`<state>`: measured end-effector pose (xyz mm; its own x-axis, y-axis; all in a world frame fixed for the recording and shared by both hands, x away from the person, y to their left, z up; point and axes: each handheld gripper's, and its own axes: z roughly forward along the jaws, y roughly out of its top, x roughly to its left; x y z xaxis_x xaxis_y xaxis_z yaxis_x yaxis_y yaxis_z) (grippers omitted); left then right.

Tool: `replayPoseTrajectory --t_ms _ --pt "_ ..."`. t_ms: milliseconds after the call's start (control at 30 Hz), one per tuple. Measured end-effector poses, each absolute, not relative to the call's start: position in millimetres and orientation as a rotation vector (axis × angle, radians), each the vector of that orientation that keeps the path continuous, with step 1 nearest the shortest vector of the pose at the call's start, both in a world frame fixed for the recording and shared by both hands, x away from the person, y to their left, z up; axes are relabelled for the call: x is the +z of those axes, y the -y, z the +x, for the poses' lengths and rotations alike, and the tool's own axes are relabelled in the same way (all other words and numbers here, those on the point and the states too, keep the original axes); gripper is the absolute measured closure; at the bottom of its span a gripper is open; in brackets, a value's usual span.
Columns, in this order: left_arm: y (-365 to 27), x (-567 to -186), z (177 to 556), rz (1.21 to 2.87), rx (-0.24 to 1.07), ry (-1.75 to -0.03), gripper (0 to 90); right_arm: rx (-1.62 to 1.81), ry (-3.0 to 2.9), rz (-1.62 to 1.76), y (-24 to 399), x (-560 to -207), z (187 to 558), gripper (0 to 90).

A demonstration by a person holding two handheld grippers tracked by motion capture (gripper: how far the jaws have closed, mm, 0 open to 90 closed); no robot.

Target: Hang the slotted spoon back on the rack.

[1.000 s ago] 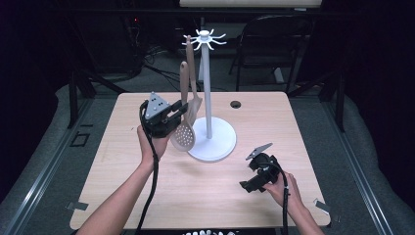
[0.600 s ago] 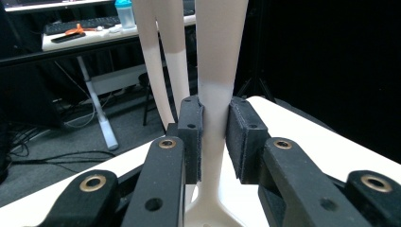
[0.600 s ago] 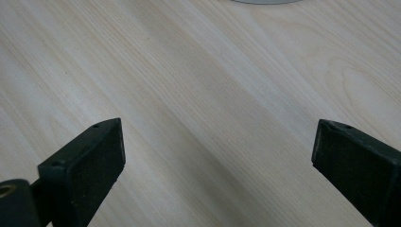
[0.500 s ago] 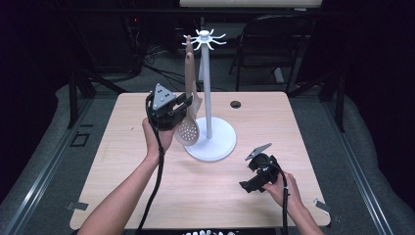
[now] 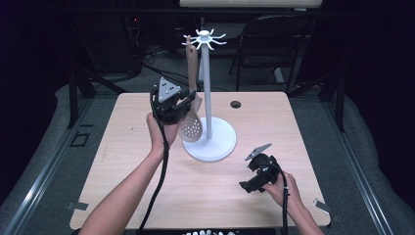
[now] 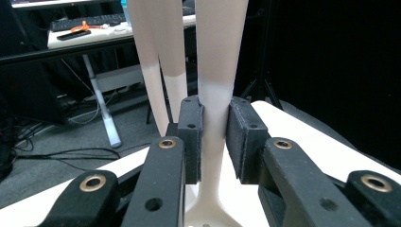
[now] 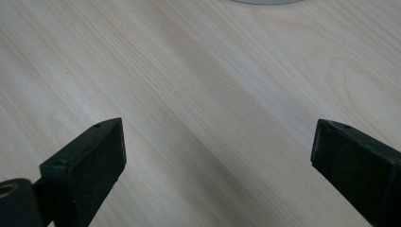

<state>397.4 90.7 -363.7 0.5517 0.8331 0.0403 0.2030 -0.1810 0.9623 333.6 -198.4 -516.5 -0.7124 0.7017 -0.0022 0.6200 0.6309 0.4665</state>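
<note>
A beige slotted spoon [image 5: 191, 117] hangs upright beside the white pole of a hook stand [image 5: 209, 142], its perforated bowl just above the stand's round base and its handle tip up among the spider-like hooks at the top. The left gripper [image 5: 182, 104], held over the back left of the bench [image 5: 147, 196], pinches the spoon's handle; the left gripper view shows the two black pads pressed flat on either side of the narrow neck [image 6: 215, 123]. The right gripper [image 5: 250, 180] rests low at the near right of the bench, jaws spread wide over bare wood. The step in hand appears to be hanging the spoon on a hook. Doing it well likely means keeping the handle vertical, lining its end up with one hook, and letting go only once the hook carries the weight, so the stand is not nudged.
</note>
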Motion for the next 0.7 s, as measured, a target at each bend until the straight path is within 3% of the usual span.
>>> replayPoseTrajectory --t_ms 700 --pt "-75 -366 410 1.712 0.755 -0.932 76.3 0.652 -2.67 1.096 199 -517 334 3.7"
